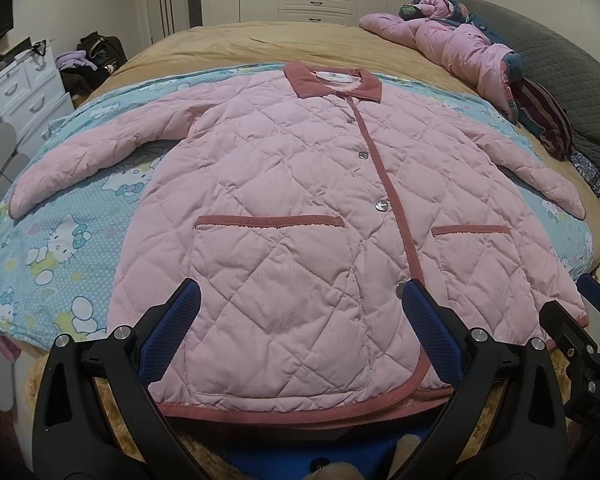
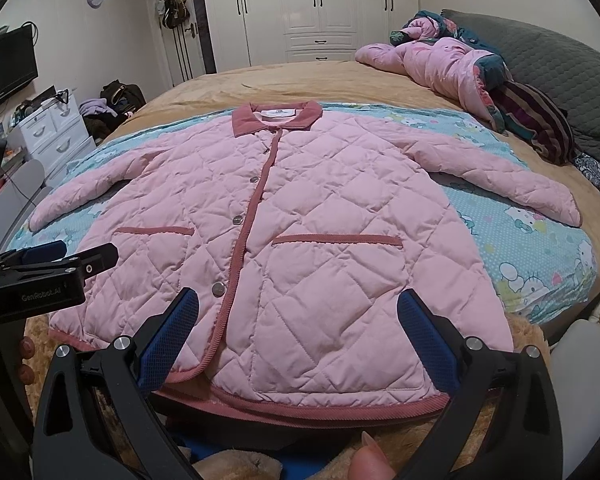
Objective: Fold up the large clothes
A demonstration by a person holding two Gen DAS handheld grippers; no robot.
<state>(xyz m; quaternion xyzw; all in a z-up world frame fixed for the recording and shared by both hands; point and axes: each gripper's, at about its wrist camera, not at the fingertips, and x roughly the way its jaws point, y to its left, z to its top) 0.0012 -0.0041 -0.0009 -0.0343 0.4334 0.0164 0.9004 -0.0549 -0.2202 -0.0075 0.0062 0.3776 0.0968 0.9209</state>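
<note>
We hold the left gripper (image 1: 300, 312) spread wide, its blue-padded fingers (image 1: 184, 300) gripping nothing, poised over the lower hem of the pale pink quilted jacket with dusty-rose collar and trim (image 1: 300, 184); whether the pads touch the fabric we cannot tell. The jacket lies flat and buttoned straight ahead of the gripper, sleeves spread to either side, collar at the far end, on a light blue cartoon-cat printed sheet (image 1: 60, 240) over the tan bed (image 1: 240, 44). Our right gripper (image 2: 298, 312) is likewise wide open and empty, above the hem on the jacket's other front panel (image 2: 320, 220), with the left gripper showing at its left edge. Far ahead to the right, a crumpled pink garment pile (image 2: 440, 64) lies near a grey quilted pillow (image 2: 560, 64). A fingertip (image 2: 368, 460) shows beneath the right gripper.
</note>
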